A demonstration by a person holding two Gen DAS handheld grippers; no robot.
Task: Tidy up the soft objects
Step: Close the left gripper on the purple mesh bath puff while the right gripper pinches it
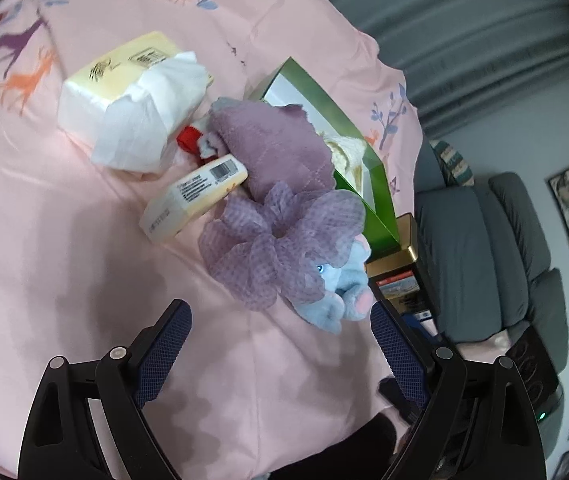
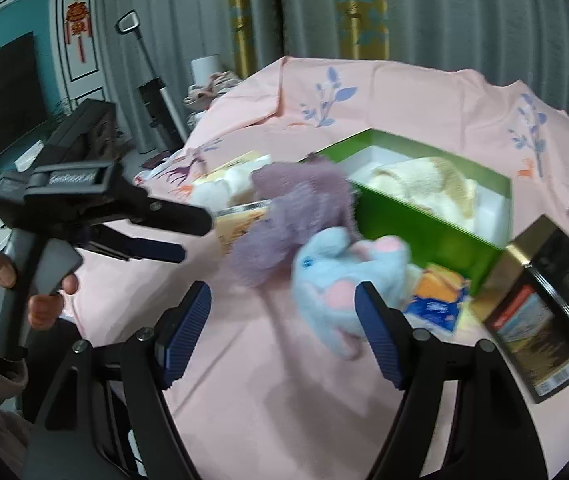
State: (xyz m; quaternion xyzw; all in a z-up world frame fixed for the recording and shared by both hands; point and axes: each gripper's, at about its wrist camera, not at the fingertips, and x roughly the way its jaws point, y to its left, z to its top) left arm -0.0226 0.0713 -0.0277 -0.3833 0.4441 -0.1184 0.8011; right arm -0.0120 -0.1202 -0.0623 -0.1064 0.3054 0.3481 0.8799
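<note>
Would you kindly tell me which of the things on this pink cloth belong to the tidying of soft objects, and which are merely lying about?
Belong to the job:
- blue plush toy
- purple mesh scrunchie
- purple quilted cloth
- cream towel, already inside the green box

Lying about:
- open tissue pack
- small yellow packet
- gold and black tin
- small orange and blue packet

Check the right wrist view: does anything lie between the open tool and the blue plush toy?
Nothing visible does. The blue plush toy lies just ahead of the right tool, on bare pink sheet.
</note>
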